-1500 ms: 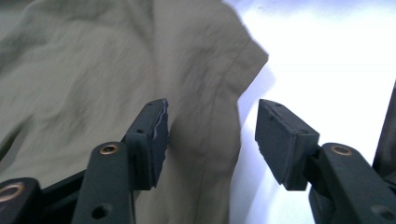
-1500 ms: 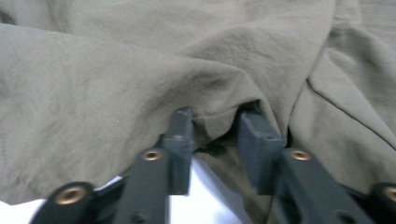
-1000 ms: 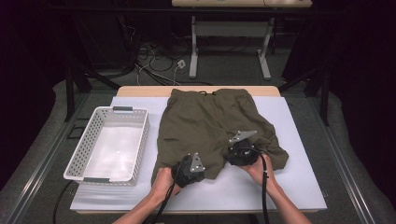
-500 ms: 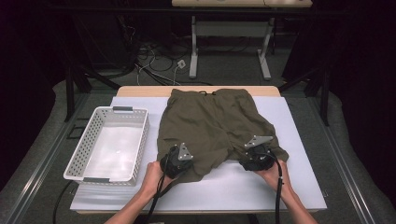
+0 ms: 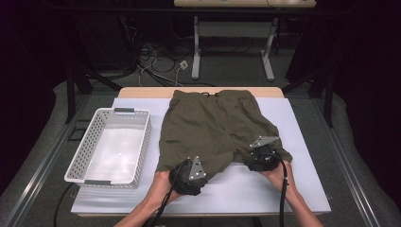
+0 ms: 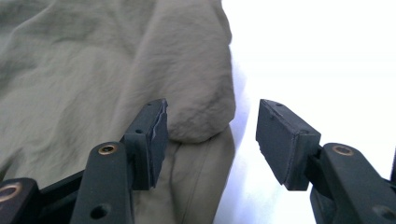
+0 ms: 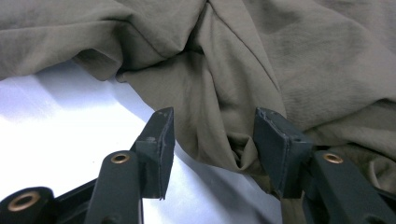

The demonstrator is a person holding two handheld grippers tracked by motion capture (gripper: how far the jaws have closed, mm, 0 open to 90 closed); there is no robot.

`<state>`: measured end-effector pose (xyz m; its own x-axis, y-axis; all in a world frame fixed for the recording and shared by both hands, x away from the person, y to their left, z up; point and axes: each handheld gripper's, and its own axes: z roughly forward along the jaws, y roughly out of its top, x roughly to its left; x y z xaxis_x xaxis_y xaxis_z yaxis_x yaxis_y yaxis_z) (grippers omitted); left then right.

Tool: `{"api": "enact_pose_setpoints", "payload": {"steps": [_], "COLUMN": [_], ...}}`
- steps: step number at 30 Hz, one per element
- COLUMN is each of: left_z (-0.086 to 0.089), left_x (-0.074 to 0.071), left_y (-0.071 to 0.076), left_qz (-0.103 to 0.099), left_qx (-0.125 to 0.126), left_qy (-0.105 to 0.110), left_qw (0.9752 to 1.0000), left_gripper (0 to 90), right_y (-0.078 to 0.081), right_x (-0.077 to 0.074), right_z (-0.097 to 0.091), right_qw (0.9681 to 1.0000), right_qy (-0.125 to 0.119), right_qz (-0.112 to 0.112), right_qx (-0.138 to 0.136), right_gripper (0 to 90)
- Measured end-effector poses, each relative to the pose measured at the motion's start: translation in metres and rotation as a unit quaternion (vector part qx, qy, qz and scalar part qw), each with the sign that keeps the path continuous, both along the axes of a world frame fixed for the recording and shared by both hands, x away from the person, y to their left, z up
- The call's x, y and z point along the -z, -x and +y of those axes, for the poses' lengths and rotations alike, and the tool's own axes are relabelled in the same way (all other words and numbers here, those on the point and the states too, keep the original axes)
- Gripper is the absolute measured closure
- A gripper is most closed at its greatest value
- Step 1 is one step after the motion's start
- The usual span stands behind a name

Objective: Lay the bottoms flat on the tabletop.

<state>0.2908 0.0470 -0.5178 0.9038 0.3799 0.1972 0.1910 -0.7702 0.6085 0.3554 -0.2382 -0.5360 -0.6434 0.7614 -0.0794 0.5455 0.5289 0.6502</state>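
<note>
Olive-green shorts [image 5: 215,127] spread flat on the white counter [image 5: 302,189], waistband toward 12 o'clock, both leg hems toward 6 o'clock. White slatted basket [image 5: 111,144] at 9 o'clock of the shorts, just beside the cloth, on the same counter.

Left gripper [image 5: 189,176] at the 7 o'clock leg hem, held in the left hand [image 5: 163,184]. In the left gripper view: jaws apart by a moderate gap, just been opening, a rounded fold of the hem [image 6: 201,112] lying between them, against or just beside the left pad, clear of the right pad, which stands over bare white counter [image 6: 327,56]. No grip on the cloth there.

Right gripper [image 5: 262,158] at the 5 o'clock leg hem, right hand [image 5: 279,175] behind it. In the right gripper view: jaws at a middling width, just been narrowing slightly, a puckered ridge of fabric [image 7: 219,126] running down between them. Right pad against or just beside the crumpled cloth, left pad clear of it over the counter; cannot tell whether the fabric is pinched, though both pads do not appear to press on it.

Black cable [image 5: 283,198] trailing from the right gripper toward 6 o'clock along the forearm.
</note>
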Motion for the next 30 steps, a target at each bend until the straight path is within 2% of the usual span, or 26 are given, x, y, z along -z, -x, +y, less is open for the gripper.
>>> {"api": "enact_pose_setpoints", "payload": {"steps": [1,3,4,6,7,8,10,12,14,17,18,20,21,22,23,25,27,30], "left_z": [-0.003,-0.009,-0.012,-0.015,-0.015,-0.015,-0.015,-0.014,-0.013,-0.009,-0.007,-0.003,0.000,0.004,0.006,0.008,0.007,0.001], "left_x": [0.005,0.014,0.019,0.028,0.028,0.028,0.028,0.030,0.031,0.026,0.023,0.014,0.008,0.002,-0.003,-0.012,-0.014,-0.007], "left_y": [-0.002,-0.010,-0.014,-0.020,-0.022,-0.024,-0.029,-0.031,-0.031,-0.029,-0.028,-0.023,-0.020,-0.017,-0.013,-0.005,0.001,0.004], "left_qz": [-0.003,0.010,0.008,0.022,0.020,0.007,0.009,0.013,0.017,0.020,0.025,0.027,0.036,0.047,0.051,0.065,0.074,0.091], "left_qx": [-0.001,-0.004,-0.009,-0.016,-0.022,-0.033,-0.037,-0.037,-0.039,-0.035,-0.033,-0.028,-0.019,-0.012,-0.006,0.009,0.020,0.037], "left_qy": [-0.004,-0.013,-0.021,-0.019,-0.005,-0.004,-0.006,0.003,0.009,0.019,0.024,0.034,0.042,0.058,0.064,0.078,0.079,0.064], "left_qw": [1.0000,0.9999,0.9997,0.9995,0.9996,0.9994,0.9993,0.9992,0.9990,0.9990,0.9989,0.9987,0.9983,0.9971,0.9966,0.9948,0.9939,0.9932], "left_gripper": [43.6,43.6,43.4,44.2,44.4,51.4,60.7,72.1,81.7,86.8,87.2,87.5,87.6,87.7,87.7,87.7,87.7,87.5], "right_y": [0.000,-0.001,-0.001,-0.003,-0.004,-0.005,-0.006,-0.007,-0.007,-0.006,-0.006,-0.006,-0.005,-0.005,-0.004,-0.004,-0.005,-0.005], "right_x": [0.000,0.001,0.001,0.002,0.003,0.003,0.005,0.006,0.005,0.005,0.004,0.004,0.002,0.002,0.001,0.000,-0.001,-0.002], "right_z": [0.000,0.000,0.000,0.000,0.001,0.001,0.001,0.002,0.001,-0.001,-0.002,-0.003,-0.004,-0.005,-0.006,-0.008,-0.011,-0.013], "right_qw": [1.0000,1.0000,0.9999,0.9999,0.9999,0.9999,0.9999,0.9998,0.9998,1.0000,0.9999,1.0000,0.9999,1.0000,1.0000,0.9998,0.9998,0.9998], "right_qy": [0.000,-0.001,0.001,0.003,0.001,0.001,0.001,0.004,0.010,0.006,0.006,0.004,0.004,-0.002,0.000,-0.012,-0.010,-0.007], "right_qz": [0.003,0.006,0.010,0.010,0.013,0.015,0.017,0.020,0.017,0.007,0.011,0.003,0.010,0.001,0.002,0.003,0.000,0.000], "right_qx": [0.001,0.003,0.003,0.001,0.003,-0.002,0.001,-0.001,0.001,-0.002,-0.005,-0.002,-0.001,-0.001,0.004,0.013,0.014,0.020], "right_gripper": [48.5,47.9,47.2,45.2,44.6,43.7,42.1,43.2,49.2,57.1,58.3,57.8,57.3,56.3,55.7,55.3,54.7,54.2]}}
